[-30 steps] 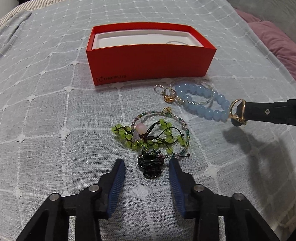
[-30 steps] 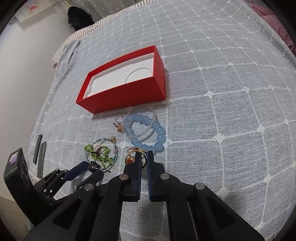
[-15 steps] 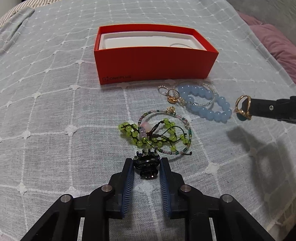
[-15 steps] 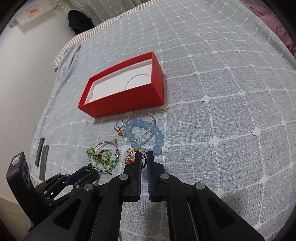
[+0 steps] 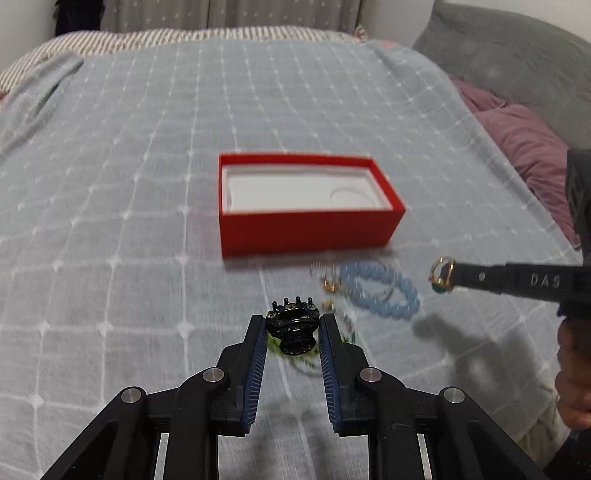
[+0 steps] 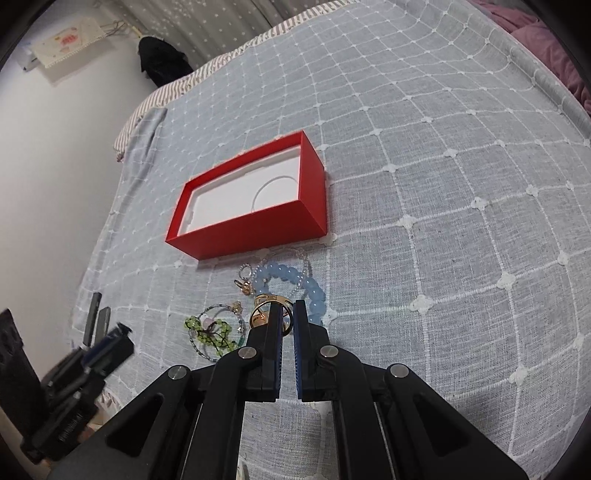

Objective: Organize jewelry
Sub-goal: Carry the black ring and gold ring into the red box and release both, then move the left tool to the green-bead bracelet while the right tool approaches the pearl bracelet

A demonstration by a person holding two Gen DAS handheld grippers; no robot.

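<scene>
Lifted off the bedspread [image 5: 147, 184], hair claw [image 5: 293, 325] sits pinched in left gripper [image 5: 293, 334], teeth upward.

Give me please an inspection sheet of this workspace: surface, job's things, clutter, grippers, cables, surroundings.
Surface: grey grid-patterned bedspread.
Job's things: open red cardboard box, white insert bare; pale blue bead bracelet, green bead bracelet and thin clear-bead chain lie before it.
Clutter: two dark flat sticks at the bed edge.
Grippers: left gripper shut on black claw hair clip; right gripper shut on gold ring with green stone.
Cables: nothing seen.
Surroundings: purple pillow, grey curtain.
</scene>
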